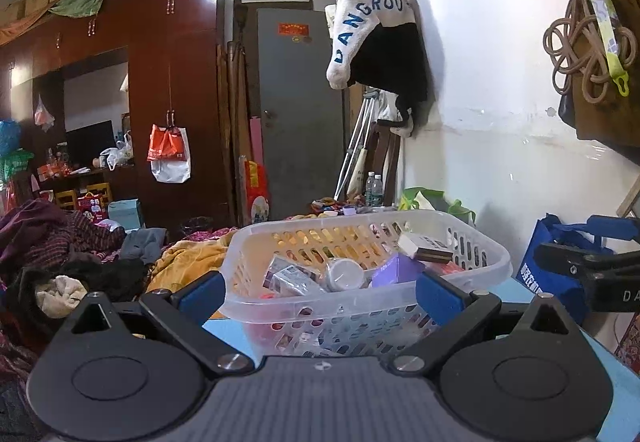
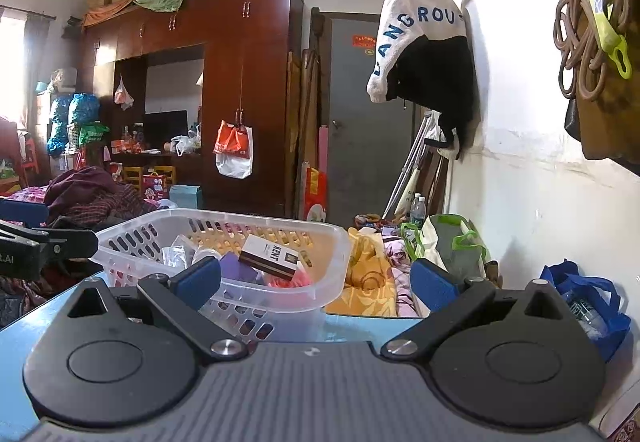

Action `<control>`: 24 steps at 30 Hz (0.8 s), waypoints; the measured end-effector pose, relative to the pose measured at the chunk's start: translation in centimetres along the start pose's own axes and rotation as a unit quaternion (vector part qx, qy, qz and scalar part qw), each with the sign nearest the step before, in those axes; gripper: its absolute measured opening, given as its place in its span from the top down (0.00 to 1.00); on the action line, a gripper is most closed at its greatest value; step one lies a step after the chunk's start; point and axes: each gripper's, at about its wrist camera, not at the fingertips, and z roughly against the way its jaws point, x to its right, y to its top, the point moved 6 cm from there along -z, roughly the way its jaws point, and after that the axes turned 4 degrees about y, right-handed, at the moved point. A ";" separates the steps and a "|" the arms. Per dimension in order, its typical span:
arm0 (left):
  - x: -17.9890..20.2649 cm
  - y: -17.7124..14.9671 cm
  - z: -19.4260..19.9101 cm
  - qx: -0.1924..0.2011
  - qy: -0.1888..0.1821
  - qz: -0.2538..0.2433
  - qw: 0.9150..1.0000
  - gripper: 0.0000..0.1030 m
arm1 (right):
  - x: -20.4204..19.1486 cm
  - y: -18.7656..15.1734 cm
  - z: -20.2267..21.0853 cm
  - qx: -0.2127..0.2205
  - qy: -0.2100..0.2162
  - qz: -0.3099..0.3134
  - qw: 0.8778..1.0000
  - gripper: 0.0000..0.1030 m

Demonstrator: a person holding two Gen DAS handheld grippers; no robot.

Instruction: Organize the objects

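Left wrist view, left to right: heap of dark and striped clothing (image 1: 60, 242) at the far left, with a mustard-yellow blanket (image 1: 188, 258) beside it. Behind these, a tall dark red-brown wooden wardrobe (image 1: 176, 81) with an orange-and-white plastic bag (image 1: 168, 153) hanging from a door handle. Then a grey metal door (image 1: 296, 113). In the foreground, left gripper (image 1: 320, 292) with blue-padded fingers (image 1: 202, 292) spread wide and nothing between them, framing the near wall of a translucent white slotted plastic basket (image 1: 492, 262). Basket resting on a light blue tabletop (image 1: 228, 326), close in front of the gripper. Inside it, a jumble of small goods: a clear-wrapped grey packet (image 1: 288, 274), a round white lidded jar (image 1: 344, 274), a purple box (image 1: 394, 270), and a white-and-brown cigarette pack (image 1: 424, 248) leaning at the far right corner. Above, on the white wall, a white-and-black garment with blue lettering (image 1: 372, 29). Further right, a blue fabric shopping bag (image 1: 556, 266), and at the right edge the black body of the other gripper.

Right wrist view: basket sitting left of centre, cigarette pack marked KENT tilted on top of the contents. Right gripper (image 2: 316, 284) likewise wide open, empty, its left finger in front of the basket's near right side, its right finger over the blanket beyond the table edge. At the right, a green-handled grey-and-white bag (image 2: 452, 242) against the wall.
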 end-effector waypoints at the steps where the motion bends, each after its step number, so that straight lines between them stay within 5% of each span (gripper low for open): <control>1: 0.1 0.1 -0.1 0.001 0.002 0.000 1.000 0.01 | 0.0 0.0 0.0 -0.001 0.001 0.000 1.000 0.00; 14: 0.3 0.0 -0.3 0.015 0.043 -0.018 0.999 0.01 | -0.6 -0.1 0.2 -0.003 0.010 0.014 1.000 0.00; 24: 0.8 -0.6 -0.7 -0.009 0.016 -0.016 1.000 0.01 | -0.5 -0.2 0.2 -0.003 0.007 0.015 1.000 0.00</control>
